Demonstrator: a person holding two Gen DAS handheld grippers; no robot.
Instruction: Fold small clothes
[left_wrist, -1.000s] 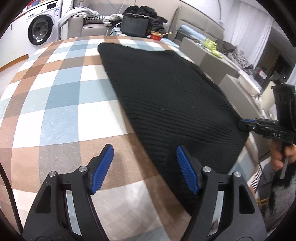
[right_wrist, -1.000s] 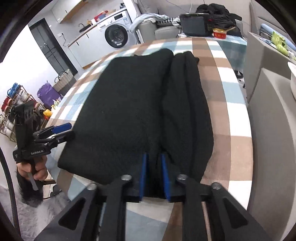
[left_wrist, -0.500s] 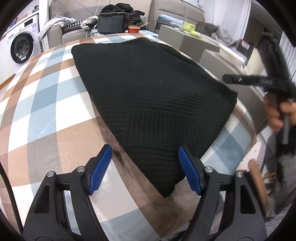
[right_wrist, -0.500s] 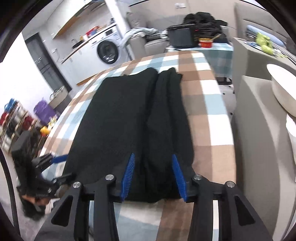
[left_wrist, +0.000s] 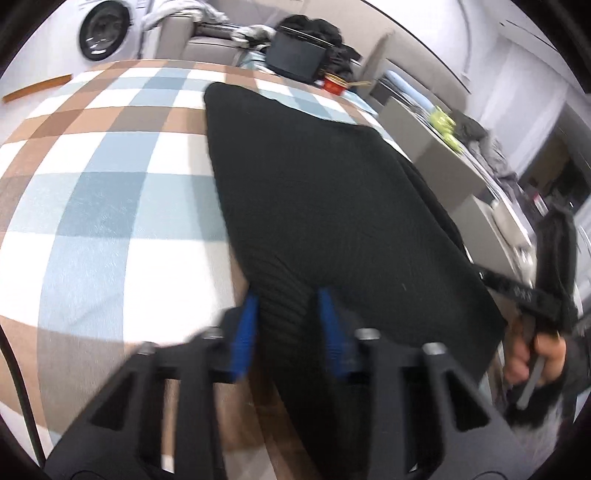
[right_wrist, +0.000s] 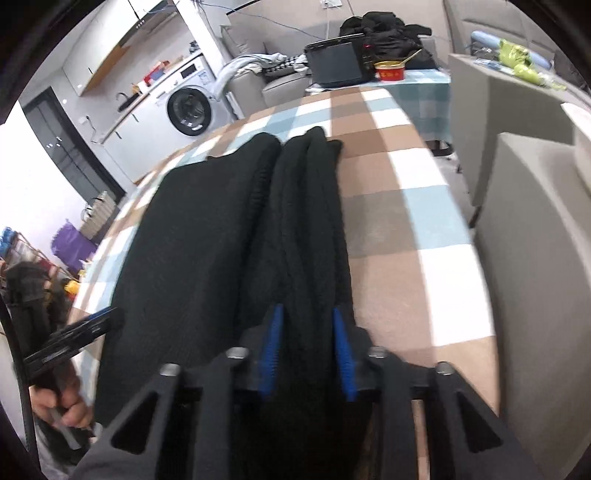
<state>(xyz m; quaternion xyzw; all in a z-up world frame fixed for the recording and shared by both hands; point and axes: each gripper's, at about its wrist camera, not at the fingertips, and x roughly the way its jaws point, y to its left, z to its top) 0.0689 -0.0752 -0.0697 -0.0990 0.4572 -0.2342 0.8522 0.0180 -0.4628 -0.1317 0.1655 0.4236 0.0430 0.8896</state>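
One black knitted garment (left_wrist: 332, 192) lies flat along the checked tablecloth (left_wrist: 110, 206), its right-hand part bunched into long lengthwise folds (right_wrist: 314, 221), its near end at the table edge closest to the person. The left gripper (left_wrist: 288, 325) has the garment's near left corner between its blue pads, and its jaws are closing on the ribbed hem, while the right gripper (right_wrist: 306, 347) straddles the near end of the folds with its jaws closing on the fabric. Beyond the table stand a washing machine (right_wrist: 190, 109), a grey sofa (left_wrist: 210, 40) and a red bowl (right_wrist: 389, 70).
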